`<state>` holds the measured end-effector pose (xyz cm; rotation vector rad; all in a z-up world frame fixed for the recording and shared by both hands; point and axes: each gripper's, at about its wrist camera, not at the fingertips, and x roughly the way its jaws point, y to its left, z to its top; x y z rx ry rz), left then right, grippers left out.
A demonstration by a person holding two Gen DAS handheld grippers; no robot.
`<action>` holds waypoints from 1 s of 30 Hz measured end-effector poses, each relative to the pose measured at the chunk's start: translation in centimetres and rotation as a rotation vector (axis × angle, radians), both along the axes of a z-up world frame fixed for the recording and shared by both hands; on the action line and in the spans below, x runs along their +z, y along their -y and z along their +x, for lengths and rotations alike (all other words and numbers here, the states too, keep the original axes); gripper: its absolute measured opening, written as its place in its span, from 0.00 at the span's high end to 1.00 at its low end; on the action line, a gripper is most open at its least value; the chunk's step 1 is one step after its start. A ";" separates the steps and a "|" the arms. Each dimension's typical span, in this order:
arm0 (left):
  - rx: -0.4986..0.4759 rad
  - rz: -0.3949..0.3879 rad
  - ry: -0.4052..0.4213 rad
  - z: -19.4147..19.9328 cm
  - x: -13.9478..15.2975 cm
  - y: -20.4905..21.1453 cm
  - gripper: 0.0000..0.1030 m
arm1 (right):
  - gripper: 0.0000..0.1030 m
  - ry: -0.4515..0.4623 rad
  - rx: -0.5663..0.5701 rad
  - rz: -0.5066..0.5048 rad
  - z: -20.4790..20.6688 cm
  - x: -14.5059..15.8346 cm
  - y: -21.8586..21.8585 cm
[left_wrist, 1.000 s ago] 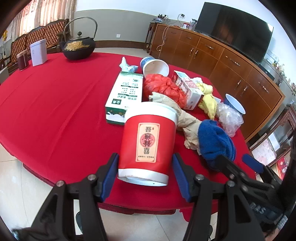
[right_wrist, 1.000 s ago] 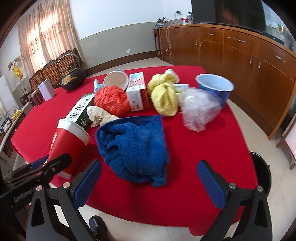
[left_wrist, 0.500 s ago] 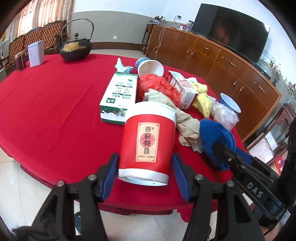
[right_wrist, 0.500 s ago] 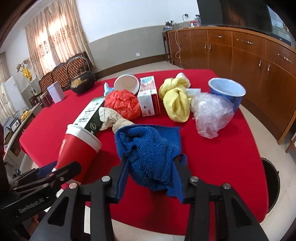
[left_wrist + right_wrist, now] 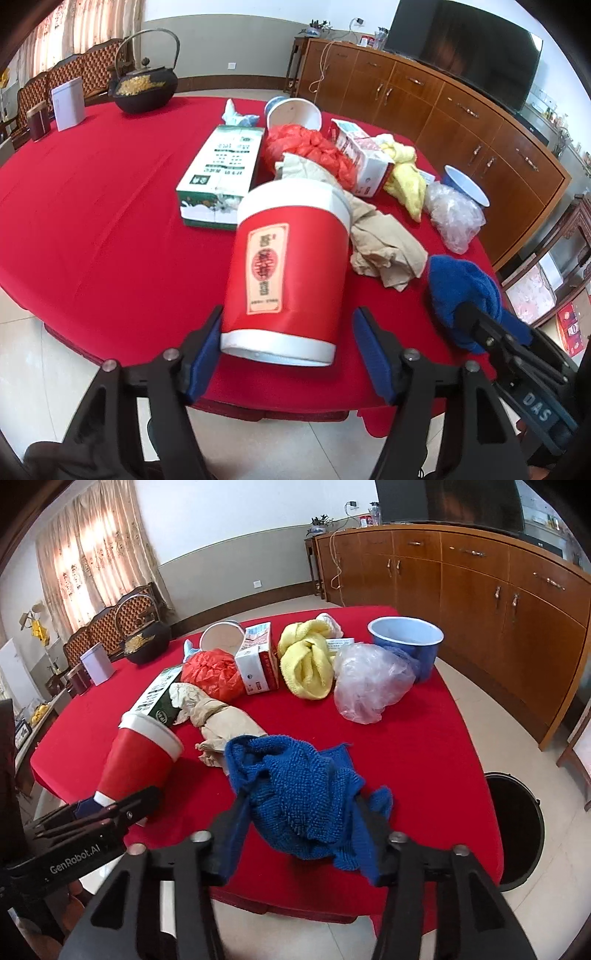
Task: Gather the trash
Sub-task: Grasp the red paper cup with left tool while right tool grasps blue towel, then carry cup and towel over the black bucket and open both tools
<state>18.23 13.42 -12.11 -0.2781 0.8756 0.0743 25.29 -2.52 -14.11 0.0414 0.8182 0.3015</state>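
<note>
A red paper cup (image 5: 288,269) with a white rim tilts to the right between the blue pads of my left gripper (image 5: 286,349). The left pad touches its base; a small gap shows at the right pad. It also shows in the right wrist view (image 5: 138,760). My right gripper (image 5: 301,830) is shut on a blue knitted cloth (image 5: 303,790) and holds it just above the red table (image 5: 424,746). The cloth also shows in the left wrist view (image 5: 461,291).
Further back lie a crumpled beige paper (image 5: 218,716), a green-white carton (image 5: 221,173), a red plastic bag (image 5: 214,674), a small red-white box (image 5: 258,661), a yellow cloth (image 5: 306,661), a clear bag (image 5: 369,683) and a blue bowl (image 5: 406,642). A black bin (image 5: 513,823) stands on the floor at right.
My right gripper closed on the blue cloth and raised it off the table. The red cup has tipped to the right and my left gripper's jaws stand a little wider around it.
</note>
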 end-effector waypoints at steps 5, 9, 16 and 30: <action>-0.009 -0.017 0.008 0.6 -0.2 -0.3 0.31 | 0.35 -0.008 0.015 0.002 0.8 -0.4 -0.5; -0.018 -0.028 0.020 0.7 -0.2 -0.6 0.43 | 0.53 -0.024 0.029 0.008 1.2 -1.0 -0.6; -0.038 -0.023 0.086 -0.3 1.2 -0.1 0.44 | 0.58 0.009 0.027 0.046 0.4 0.1 0.2; -0.228 -0.075 0.125 -0.4 4.2 7.9 0.44 | 0.59 0.093 -0.122 0.075 -2.9 3.9 8.3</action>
